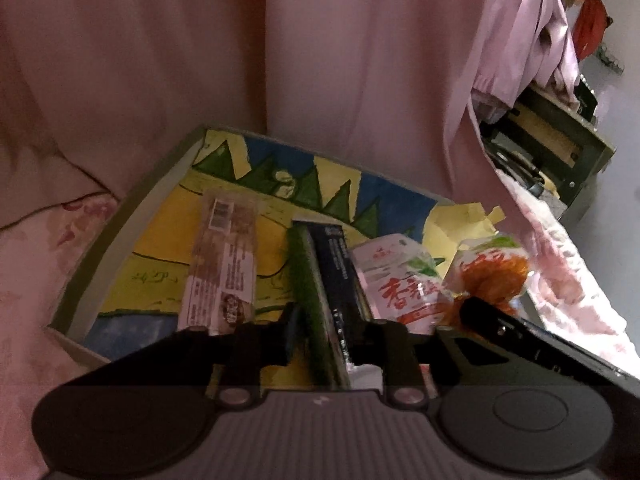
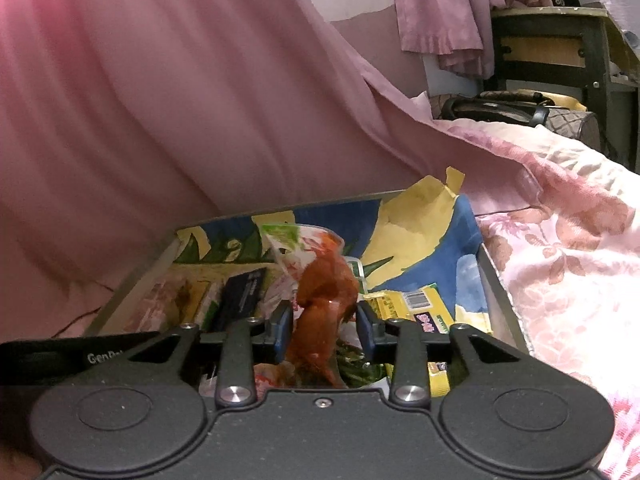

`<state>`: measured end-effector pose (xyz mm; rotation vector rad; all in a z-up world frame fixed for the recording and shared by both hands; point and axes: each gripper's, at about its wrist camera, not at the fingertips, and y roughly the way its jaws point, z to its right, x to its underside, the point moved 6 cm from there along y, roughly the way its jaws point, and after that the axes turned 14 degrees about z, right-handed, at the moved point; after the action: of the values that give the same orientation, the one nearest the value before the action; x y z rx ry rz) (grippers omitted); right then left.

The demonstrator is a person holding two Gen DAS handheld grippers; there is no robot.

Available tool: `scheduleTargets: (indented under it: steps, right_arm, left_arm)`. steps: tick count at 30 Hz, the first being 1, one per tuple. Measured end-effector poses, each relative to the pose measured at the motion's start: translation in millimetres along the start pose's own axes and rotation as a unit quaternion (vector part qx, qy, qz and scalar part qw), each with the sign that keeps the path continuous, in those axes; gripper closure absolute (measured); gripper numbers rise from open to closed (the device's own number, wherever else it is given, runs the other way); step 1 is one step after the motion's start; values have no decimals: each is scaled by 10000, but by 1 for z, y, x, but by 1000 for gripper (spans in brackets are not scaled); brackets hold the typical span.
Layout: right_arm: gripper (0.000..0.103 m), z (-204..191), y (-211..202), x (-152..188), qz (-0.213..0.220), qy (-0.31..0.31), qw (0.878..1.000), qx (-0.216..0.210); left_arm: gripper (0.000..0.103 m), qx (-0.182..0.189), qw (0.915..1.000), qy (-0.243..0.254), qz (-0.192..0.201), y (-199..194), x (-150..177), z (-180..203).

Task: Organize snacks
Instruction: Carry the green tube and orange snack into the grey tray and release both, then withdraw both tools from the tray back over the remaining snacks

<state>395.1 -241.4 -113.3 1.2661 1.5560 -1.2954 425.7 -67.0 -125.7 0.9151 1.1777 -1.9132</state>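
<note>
A shallow tray (image 1: 132, 220) with a painted yellow, blue and green floor lies on the bedding. A dark blue and green box (image 1: 340, 264) stands on its edge between the fingers of my left gripper (image 1: 330, 320). The pads sit close along its sides and I see no clear squeeze. A long brown-and-white packet (image 1: 224, 264) lies to its left and a white packet with red print (image 1: 396, 280) to its right. My right gripper (image 2: 324, 320) is shut on an orange snack bag (image 2: 324, 280), which stands upright over the tray; the same orange snack bag (image 1: 496, 272) shows at the tray's right end.
A yellow packet (image 2: 404, 300) lies in the tray's right part. A pink curtain (image 1: 320, 60) hangs right behind the tray. Floral bedding (image 2: 560, 280) surrounds it. A handbag (image 2: 520, 112) and a wooden stand (image 2: 560, 48) are at the far right.
</note>
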Motion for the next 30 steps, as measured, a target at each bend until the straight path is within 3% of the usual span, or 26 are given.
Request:
scheduleTargets:
  steps: [9, 11, 13, 19, 26, 30]
  right_arm:
    - [35, 4, -53, -33, 482, -105, 9987, -89]
    - [29, 5, -69, -41, 641, -134, 9978, -117]
    - [22, 7, -88, -49, 826, -153, 9964, -142]
    - [9, 8, -146, -69, 1284, -403, 9905, -284]
    - [1, 8, -217, -68, 1547, -660, 9844, -510]
    - [1, 8, -245, -58, 1377, -659, 9867, -560]
  left_arm:
    - [43, -38, 9988, 145, 458, -53, -25, 15]
    - [29, -143, 9978, 189, 613, -70, -31, 17]
    - [20, -206, 9964, 185, 803, -87, -36, 20]
    - [6, -356, 9907, 167, 1304, -147, -44, 29]
    - [0, -636, 9789, 540, 1866, -215, -36, 41]
    - [0, -683, 9791, 803, 1739, -240, -14, 46]
